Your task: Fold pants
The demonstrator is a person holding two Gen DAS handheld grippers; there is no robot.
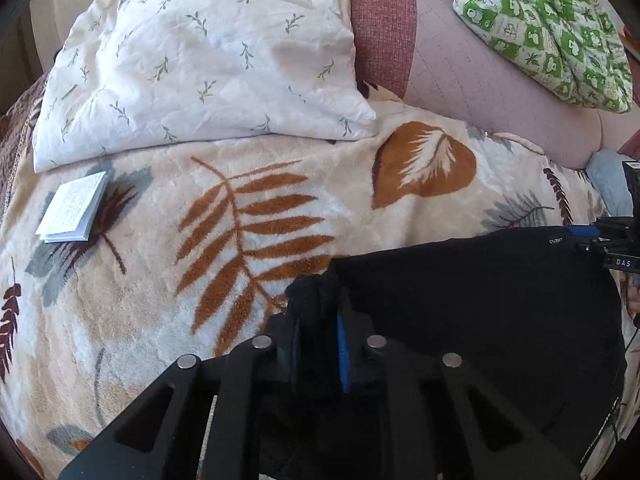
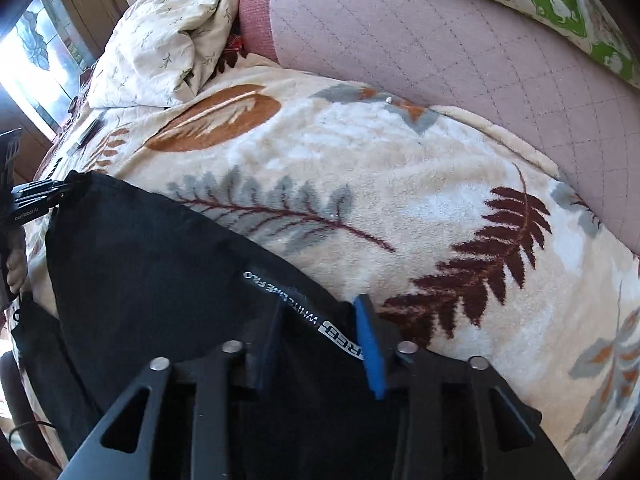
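Black pants [image 1: 480, 304] lie on a cream leaf-print blanket [image 1: 224, 216]. My left gripper [image 1: 318, 320] is shut on the bunched left corner of the pants' far edge. My right gripper [image 2: 320, 320] has its jaws apart around the right corner, where a white-lettered band [image 2: 288, 300] runs between the fingers; the cloth lies loose there. Each gripper shows in the other view, the right one [image 1: 592, 236] at the pants' right end and the left one [image 2: 44, 196] at the left end. The pants [image 2: 152, 264] stretch between them.
A white sprig-print pillow [image 1: 200, 64] lies at the back left. A small white booklet [image 1: 74, 208] lies on the blanket at left. A pink quilted cushion [image 2: 460, 56] and a green patterned cloth [image 1: 552, 20] are at the back right.
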